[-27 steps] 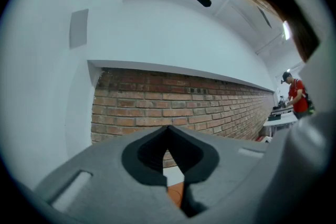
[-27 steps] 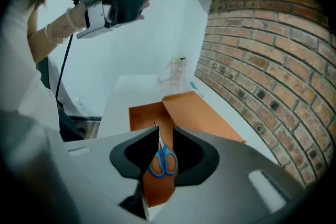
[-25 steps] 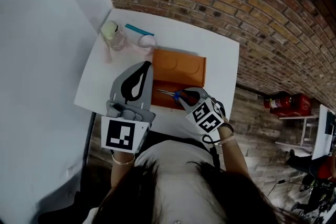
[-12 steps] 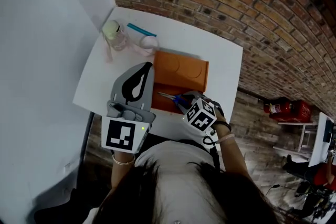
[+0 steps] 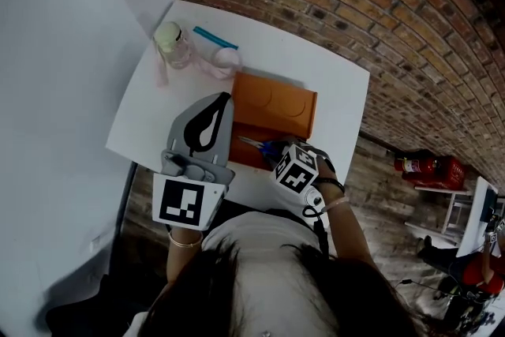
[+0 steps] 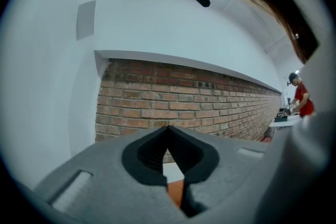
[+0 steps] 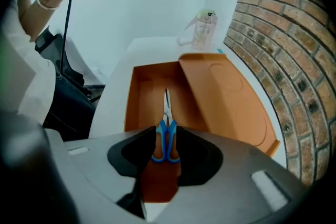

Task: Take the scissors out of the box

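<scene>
An orange box [image 5: 246, 132] lies open on the white table [image 5: 339, 91], its lid [image 5: 276, 102] folded back toward the brick wall. Scissors [image 5: 254, 143] with blue handles [image 7: 165, 143] lie inside, blades [image 7: 167, 105] pointing away from me. My right gripper [image 7: 164, 136] points steeply down into the near end of the box [image 7: 134, 97]. Its jaws have just been opening and stand on either side of the handles without pressing them. In the head view my right gripper [image 5: 280, 150] sits mostly under its marker cube. My left gripper [image 5: 226, 97] hovers left of the box, shut and empty, also seen in its own view [image 6: 168, 128].
A clear bottle [image 5: 170, 43] with a pale lid and a pink strap [image 5: 217, 63] stands at the table's far left corner, beside a teal stick [image 5: 215, 37]. A white wall runs along the left, brick wall behind. A red extinguisher [image 5: 426, 166] lies on the floor to the right.
My right gripper has sunk toward the near end of the box and tipped more steeply down over the scissors' handles. The left gripper holds about the same spot.
</scene>
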The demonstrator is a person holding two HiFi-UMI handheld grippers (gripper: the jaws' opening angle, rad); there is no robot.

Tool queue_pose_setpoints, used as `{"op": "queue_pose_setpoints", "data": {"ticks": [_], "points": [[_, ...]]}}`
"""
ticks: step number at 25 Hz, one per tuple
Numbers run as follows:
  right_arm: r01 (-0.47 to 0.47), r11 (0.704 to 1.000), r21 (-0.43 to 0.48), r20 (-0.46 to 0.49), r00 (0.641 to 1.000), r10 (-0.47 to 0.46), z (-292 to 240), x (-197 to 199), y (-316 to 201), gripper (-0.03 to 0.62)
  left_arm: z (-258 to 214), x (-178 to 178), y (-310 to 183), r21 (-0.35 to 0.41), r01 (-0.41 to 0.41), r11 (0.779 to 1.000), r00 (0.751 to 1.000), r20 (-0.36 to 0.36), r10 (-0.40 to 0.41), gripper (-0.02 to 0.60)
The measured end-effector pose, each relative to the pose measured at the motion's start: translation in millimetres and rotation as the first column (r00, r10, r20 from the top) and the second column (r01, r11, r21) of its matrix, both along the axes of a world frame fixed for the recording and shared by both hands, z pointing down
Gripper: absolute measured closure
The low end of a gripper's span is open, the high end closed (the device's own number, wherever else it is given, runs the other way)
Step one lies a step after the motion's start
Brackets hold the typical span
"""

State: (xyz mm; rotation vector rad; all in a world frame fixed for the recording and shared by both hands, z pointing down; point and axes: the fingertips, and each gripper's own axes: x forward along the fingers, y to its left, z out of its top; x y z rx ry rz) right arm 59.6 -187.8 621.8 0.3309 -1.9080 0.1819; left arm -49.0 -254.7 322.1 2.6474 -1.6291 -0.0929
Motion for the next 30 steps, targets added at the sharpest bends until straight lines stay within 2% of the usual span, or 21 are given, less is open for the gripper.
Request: {"op": "queue_pose_setpoints", "data": {"ticks": [14,23,30], "points": [[0.066,0.996,-0.059,-0.13,0.989,-0.073,32,7,1,0.453,13,-8,-5,-0.035,0.031,0.999,0.999,-0.007,-0.031,0.58],[0.075,0.994,-0.085,-0.155,0.984,-0.088,36,3,0,0.453,19,-10,-10,-0.048,0.036,0.998,0.999,-0.007,-0.036,0.58],[0.063,0.991,-0.117,-0.217,0.972,-0.087,44,5,0,0.45,21,-9,-11,-0.051,0.032,0.998,0.999,-0.009,-0.032,0.58]]}}
